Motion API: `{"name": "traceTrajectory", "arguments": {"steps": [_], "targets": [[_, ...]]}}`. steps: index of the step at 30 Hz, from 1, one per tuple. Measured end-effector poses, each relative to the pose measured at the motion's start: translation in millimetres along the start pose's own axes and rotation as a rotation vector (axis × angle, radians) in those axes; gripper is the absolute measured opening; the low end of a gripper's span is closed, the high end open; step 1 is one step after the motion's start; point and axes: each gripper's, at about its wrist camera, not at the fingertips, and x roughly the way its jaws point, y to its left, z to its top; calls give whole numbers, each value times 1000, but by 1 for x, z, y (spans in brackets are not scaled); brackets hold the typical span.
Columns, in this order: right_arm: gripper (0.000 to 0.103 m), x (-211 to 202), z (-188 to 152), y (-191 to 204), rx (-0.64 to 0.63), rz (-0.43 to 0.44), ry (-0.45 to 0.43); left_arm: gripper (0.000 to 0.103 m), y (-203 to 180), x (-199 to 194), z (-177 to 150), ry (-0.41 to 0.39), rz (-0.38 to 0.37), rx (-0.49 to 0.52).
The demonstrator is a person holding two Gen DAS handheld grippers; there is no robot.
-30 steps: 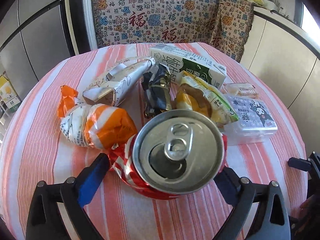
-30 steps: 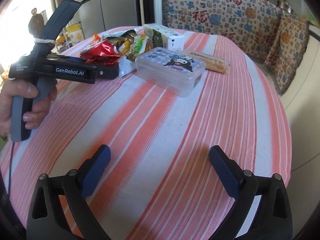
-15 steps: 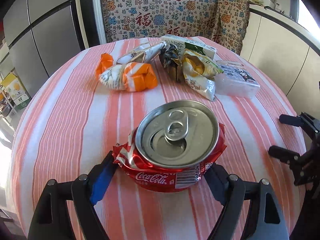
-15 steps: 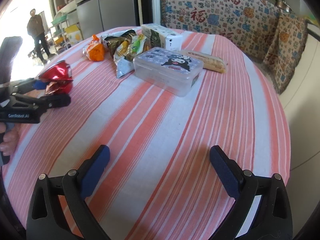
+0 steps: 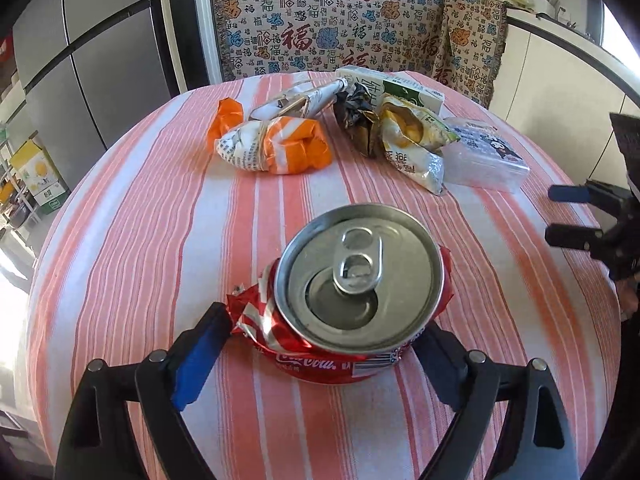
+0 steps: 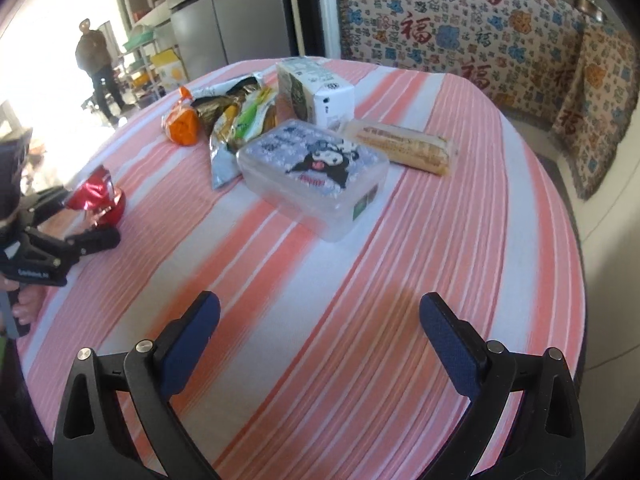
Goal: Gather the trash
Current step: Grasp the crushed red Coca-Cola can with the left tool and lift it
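My left gripper (image 5: 320,344) is shut on a crushed red Coca-Cola can (image 5: 356,292), held over the near part of the striped table; it also shows in the right wrist view (image 6: 98,196). Further back lie an orange-and-white wrapper (image 5: 276,148), a rolled paper wrapper (image 5: 300,100), a dark crumpled wrapper (image 5: 356,120), a yellow-green snack bag (image 5: 412,140) and a milk carton (image 5: 400,90). My right gripper (image 6: 320,332) is open and empty above the table's near right side, and shows at the left wrist view's right edge (image 5: 576,216).
A clear plastic box with a cartoon lid (image 6: 316,172) and a wrapped biscuit pack (image 6: 404,146) lie on the round pink-striped tablecloth (image 6: 360,280). A patterned sofa cover (image 5: 340,24) stands behind the table. A person (image 6: 96,68) stands far off at the left.
My left gripper has pulled back toward the table's near edge with the can in it, away from the trash pile. My right gripper has stayed open in about the same place.
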Motion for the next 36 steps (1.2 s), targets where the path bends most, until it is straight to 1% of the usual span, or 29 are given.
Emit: {"name": "traceTrajectory", "arguments": {"steps": [3, 5, 8, 9, 10, 12, 13, 17, 18, 19, 21, 23, 25, 26, 29, 31, 33, 36], "targets": [[100, 4, 28, -1, -97, 12, -13, 91, 0, 0, 0, 0, -1, 0], [100, 11, 45, -1, -149, 13, -2, 91, 0, 0, 0, 0, -1, 0], [100, 30, 62, -1, -177, 4, 24, 91, 1, 1, 1, 0, -3, 0], [100, 35, 64, -1, -170, 22, 34, 91, 1, 1, 1, 0, -3, -1], [100, 40, 65, -1, -160, 56, 51, 91, 1, 1, 1, 0, -3, 0], [97, 44, 61, 2, -132, 158, 92, 91, 1, 1, 1, 0, -3, 0], [96, 41, 57, 5, -121, 199, 97, 91, 1, 1, 1, 0, -3, 0], [96, 19, 22, 27, -86, 396, 133, 91, 1, 1, 1, 0, -4, -1], [95, 14, 11, 35, -95, 428, 144, 91, 1, 1, 1, 0, -3, 0], [95, 10, 2, 42, -109, 431, 146, 91, 1, 1, 1, 0, -3, 0], [95, 5, -13, 53, -127, 373, 139, 91, 2, 1, 1, 0, -4, -1], [95, 6, -20, 57, -100, 294, 120, 91, 2, 1, 2, -1, -9, -5], [97, 5, -25, 62, -91, 229, 83, 91, 5, -1, 0, -1, -4, -9], [97, 6, -28, 67, -98, 185, 70, 91, 7, -2, -2, 0, 2, -11], [100, 9, -35, 80, -123, 97, 41, 92, 15, -8, -8, 3, 19, -13], [101, 12, -40, 88, -161, 35, 23, 92, 25, -13, -14, 2, 23, -24], [101, 14, -41, 94, -183, 4, 23, 92, 33, -18, -21, 1, 30, -37], [101, 16, -35, 86, -150, 14, 20, 91, 42, -25, -28, -10, 18, -56]]}}
